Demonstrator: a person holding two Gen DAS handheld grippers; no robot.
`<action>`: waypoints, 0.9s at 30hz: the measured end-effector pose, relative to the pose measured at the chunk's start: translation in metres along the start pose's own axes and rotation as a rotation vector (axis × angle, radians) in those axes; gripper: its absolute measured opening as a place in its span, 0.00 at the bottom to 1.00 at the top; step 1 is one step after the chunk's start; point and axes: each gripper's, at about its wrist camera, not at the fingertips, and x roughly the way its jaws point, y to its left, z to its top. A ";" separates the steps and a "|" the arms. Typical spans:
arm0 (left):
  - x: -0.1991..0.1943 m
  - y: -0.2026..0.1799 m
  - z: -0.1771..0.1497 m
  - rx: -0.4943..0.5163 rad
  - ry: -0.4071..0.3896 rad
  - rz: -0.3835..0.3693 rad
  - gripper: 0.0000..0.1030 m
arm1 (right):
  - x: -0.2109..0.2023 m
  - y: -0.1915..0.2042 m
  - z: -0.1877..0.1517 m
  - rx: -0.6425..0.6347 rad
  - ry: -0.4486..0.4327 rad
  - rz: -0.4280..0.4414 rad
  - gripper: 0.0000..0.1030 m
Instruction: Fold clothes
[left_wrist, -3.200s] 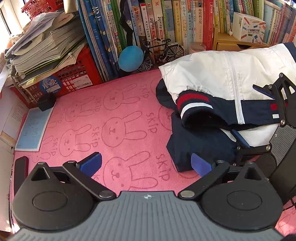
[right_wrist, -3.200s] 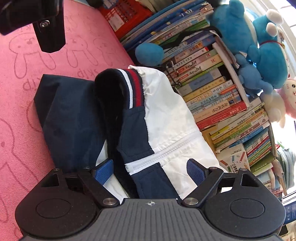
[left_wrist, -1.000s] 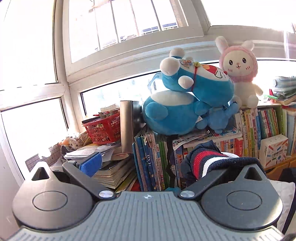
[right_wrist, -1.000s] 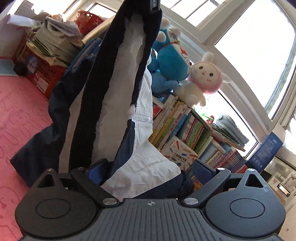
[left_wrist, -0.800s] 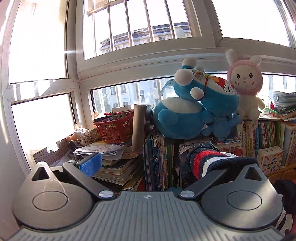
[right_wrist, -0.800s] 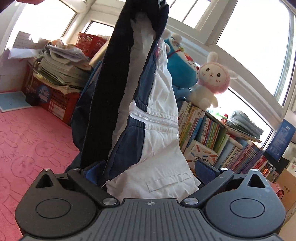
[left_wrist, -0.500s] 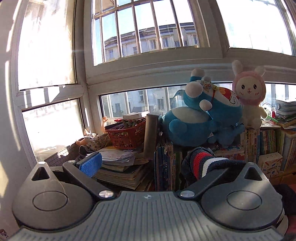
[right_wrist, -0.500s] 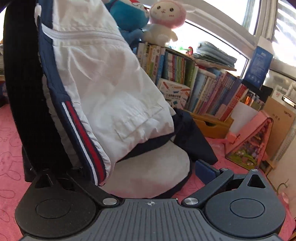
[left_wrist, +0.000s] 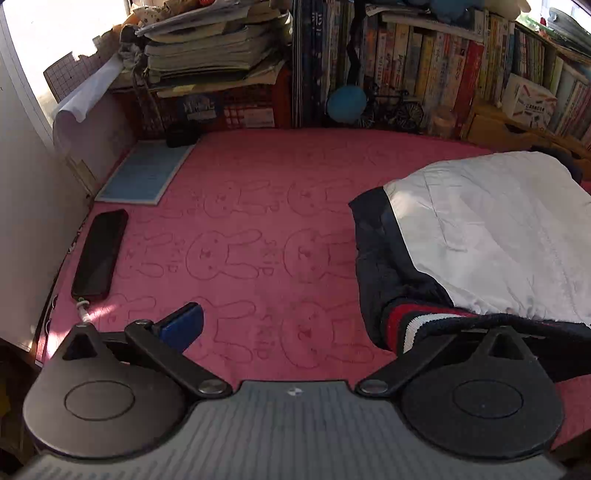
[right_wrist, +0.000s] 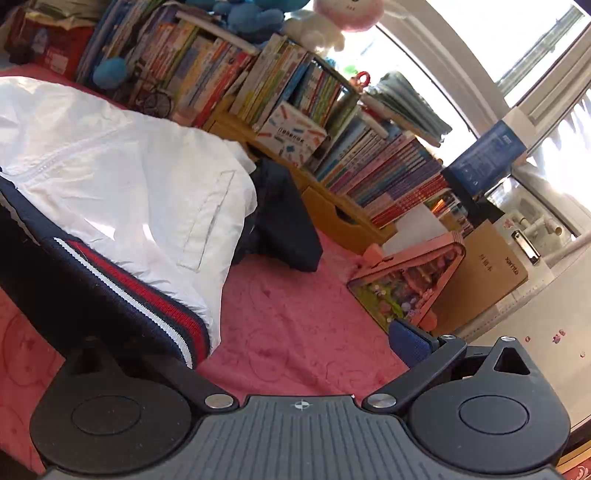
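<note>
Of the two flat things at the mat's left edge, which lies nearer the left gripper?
The black phone. It lies along the mat's left edge, close to the left gripper; the blue sheet sits farther back, by the red crate.

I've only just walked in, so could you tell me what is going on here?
A person with a gripper in each hand is folding a white and navy jacket on a pink rabbit-print mat. The jacket lies on the mat. The striped hem drapes over one finger of each gripper. The left gripper and right gripper both look open.
</note>
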 end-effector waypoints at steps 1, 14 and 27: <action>0.003 -0.004 -0.010 0.018 0.018 0.000 1.00 | -0.001 0.004 -0.009 -0.018 0.033 0.015 1.00; 0.013 -0.047 -0.054 0.372 0.233 -0.248 0.99 | 0.021 0.018 -0.017 -0.030 0.441 0.528 1.00; -0.010 0.039 -0.027 0.102 0.239 -0.295 1.00 | 0.059 -0.020 0.040 -0.598 0.476 0.570 0.99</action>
